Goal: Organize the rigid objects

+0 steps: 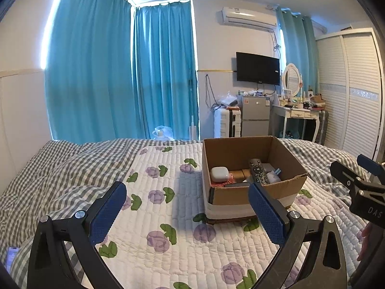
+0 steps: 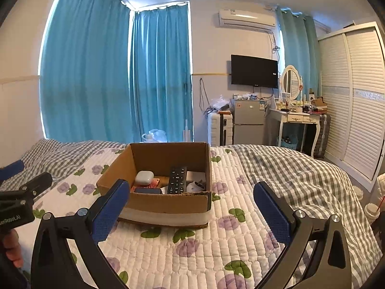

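Note:
An open cardboard box [image 1: 255, 193] [image 2: 168, 204] stands on the flowered quilt [image 1: 168, 216] [image 2: 228, 236]. Inside it lie a black remote [image 1: 258, 171] [image 2: 177, 180], a white earbud case [image 1: 219, 174] [image 2: 144, 177], a dark flat device [image 2: 148, 190] and other small items, partly hidden by the box wall. My left gripper [image 1: 187, 213] is open and empty, held above the quilt just left of the box. Just as empty, my right gripper [image 2: 190, 212] stands open in front of the box; in the left wrist view it shows at the right edge [image 1: 358, 180].
A grey checked duvet [image 1: 48, 168] [image 2: 300, 175] covers both sides of the bed. Blue curtains, a white suitcase [image 1: 227, 122], a small fridge [image 2: 249, 121] and a dressing table [image 2: 298, 118] line the far wall. A phone [image 1: 10, 256] lies at the lower left. Cups [image 2: 371, 213] stand at the right.

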